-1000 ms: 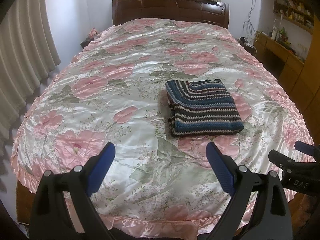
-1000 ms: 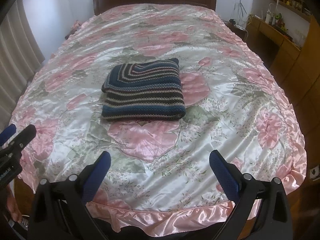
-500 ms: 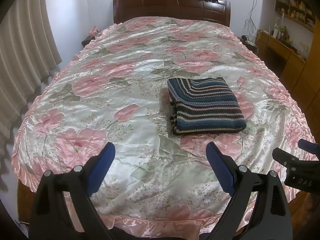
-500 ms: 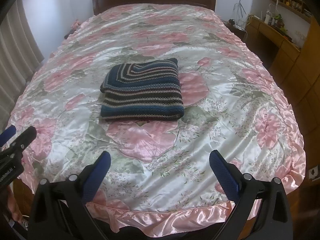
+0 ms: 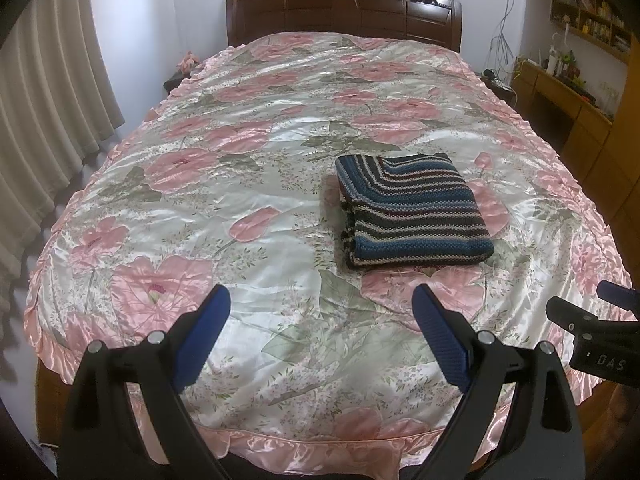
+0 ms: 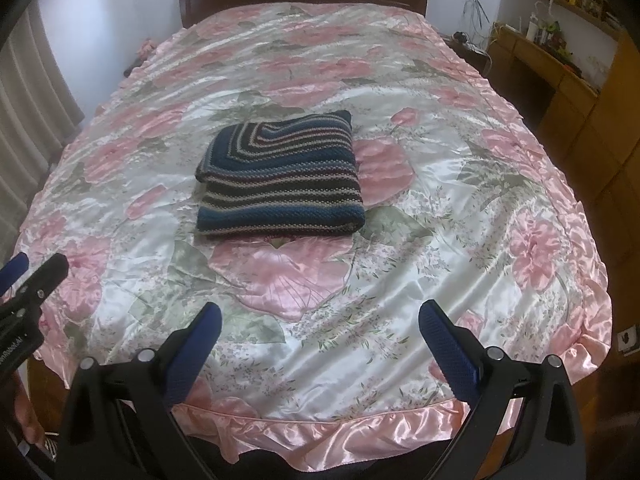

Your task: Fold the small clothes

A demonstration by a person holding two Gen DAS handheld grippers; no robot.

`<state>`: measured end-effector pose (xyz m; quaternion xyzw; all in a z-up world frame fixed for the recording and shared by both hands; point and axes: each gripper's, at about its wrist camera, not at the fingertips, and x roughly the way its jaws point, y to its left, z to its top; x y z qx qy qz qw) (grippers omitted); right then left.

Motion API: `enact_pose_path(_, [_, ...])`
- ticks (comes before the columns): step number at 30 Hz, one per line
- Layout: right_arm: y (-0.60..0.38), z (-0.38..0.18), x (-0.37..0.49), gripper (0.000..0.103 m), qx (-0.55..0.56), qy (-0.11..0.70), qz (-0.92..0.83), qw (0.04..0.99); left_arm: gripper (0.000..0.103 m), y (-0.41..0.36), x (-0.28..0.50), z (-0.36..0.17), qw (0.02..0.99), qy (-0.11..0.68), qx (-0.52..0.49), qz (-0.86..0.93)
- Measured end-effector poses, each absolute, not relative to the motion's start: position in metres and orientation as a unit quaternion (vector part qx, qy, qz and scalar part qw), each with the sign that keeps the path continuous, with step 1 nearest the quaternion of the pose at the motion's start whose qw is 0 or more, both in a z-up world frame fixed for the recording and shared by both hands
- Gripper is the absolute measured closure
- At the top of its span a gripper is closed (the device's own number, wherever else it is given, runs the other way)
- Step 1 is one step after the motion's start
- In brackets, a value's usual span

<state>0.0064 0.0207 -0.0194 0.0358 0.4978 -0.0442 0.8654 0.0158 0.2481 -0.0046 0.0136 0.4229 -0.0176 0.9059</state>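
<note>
On the left we see the left gripper above the foot of the bed, its jaws spread wide and empty. The folded striped sweater lies flat mid-bed, well beyond those jaws and toward their right side. Our right gripper is also wide open, holding nothing; the sweater lies far ahead, slightly left of centre.

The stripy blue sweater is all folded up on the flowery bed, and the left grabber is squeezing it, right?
Not quite. The left gripper is open and empty, near the foot of the bed, apart from the folded striped sweater. The left wrist view shows this.
</note>
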Motion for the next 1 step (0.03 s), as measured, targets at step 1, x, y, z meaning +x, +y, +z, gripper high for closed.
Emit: enact_pose_path(1, [0.0204, -0.0192, 0.0063, 0.004, 0.037, 0.498, -0.045, 0.865, 0.012, 0.2479, 0.0157, -0.0045, 0.906, 0.422, 0.014, -0.017])
